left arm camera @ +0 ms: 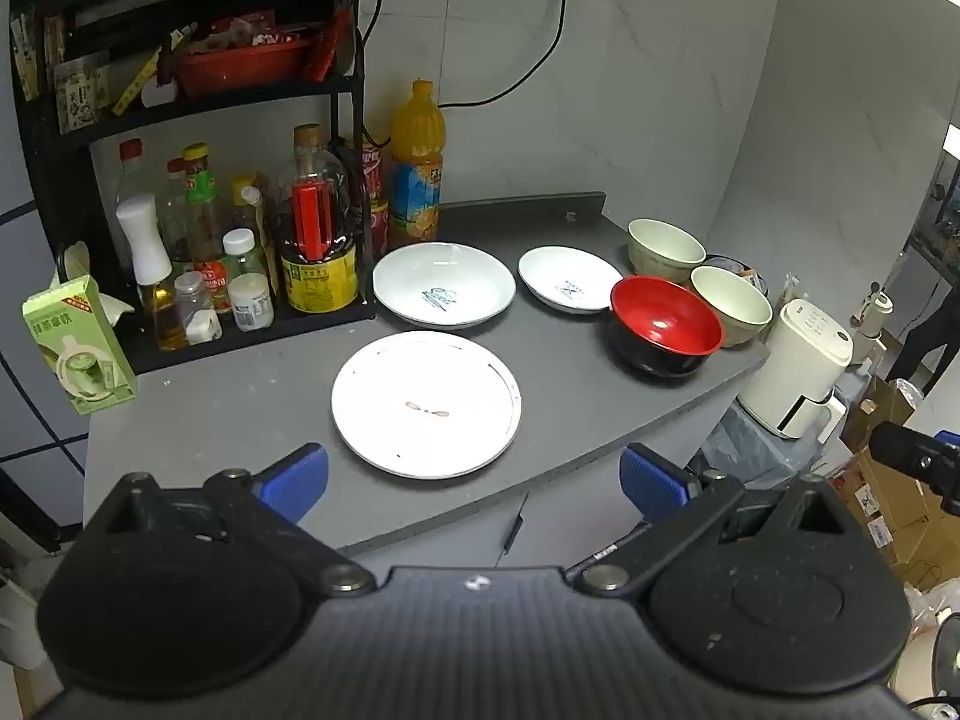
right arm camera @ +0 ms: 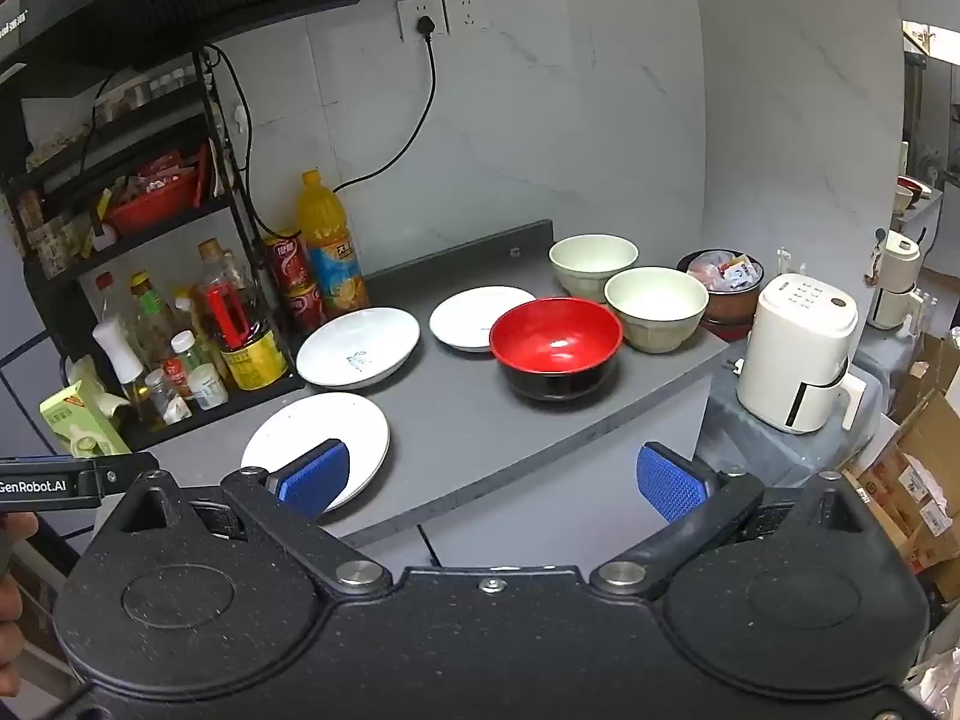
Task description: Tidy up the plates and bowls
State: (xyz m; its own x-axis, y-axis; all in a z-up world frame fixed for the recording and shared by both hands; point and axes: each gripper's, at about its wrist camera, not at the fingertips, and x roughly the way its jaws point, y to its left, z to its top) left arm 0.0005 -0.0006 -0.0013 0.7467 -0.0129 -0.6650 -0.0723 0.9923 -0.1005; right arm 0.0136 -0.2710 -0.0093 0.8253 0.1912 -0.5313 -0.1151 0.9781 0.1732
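Observation:
On the grey counter [left arm camera: 240, 396] lie a flat white plate [left arm camera: 426, 405] [right arm camera: 315, 444] at the front, a deep white plate [left arm camera: 444, 283] [right arm camera: 358, 347] behind it, and a smaller white plate [left arm camera: 569, 279] [right arm camera: 474, 318] to its right. A red-and-black bowl [left arm camera: 665, 324] [right arm camera: 555, 345] and two cream bowls [left arm camera: 665, 249] [left arm camera: 731, 303] [right arm camera: 593, 264] [right arm camera: 655, 306] stand at the right. My left gripper [left arm camera: 474, 477] is open and empty, held before the counter's front edge. My right gripper [right arm camera: 492, 477] is open and empty, its left fingertip over the flat plate's near rim.
A black rack [left arm camera: 198, 90] with several bottles [left arm camera: 315, 222] stands at the back left, an orange juice bottle [left arm camera: 417, 162] beside it. A green carton [left arm camera: 78, 345] sits at the left edge. A white appliance [left arm camera: 801, 369] and cardboard boxes [right arm camera: 924, 480] lie right of the counter.

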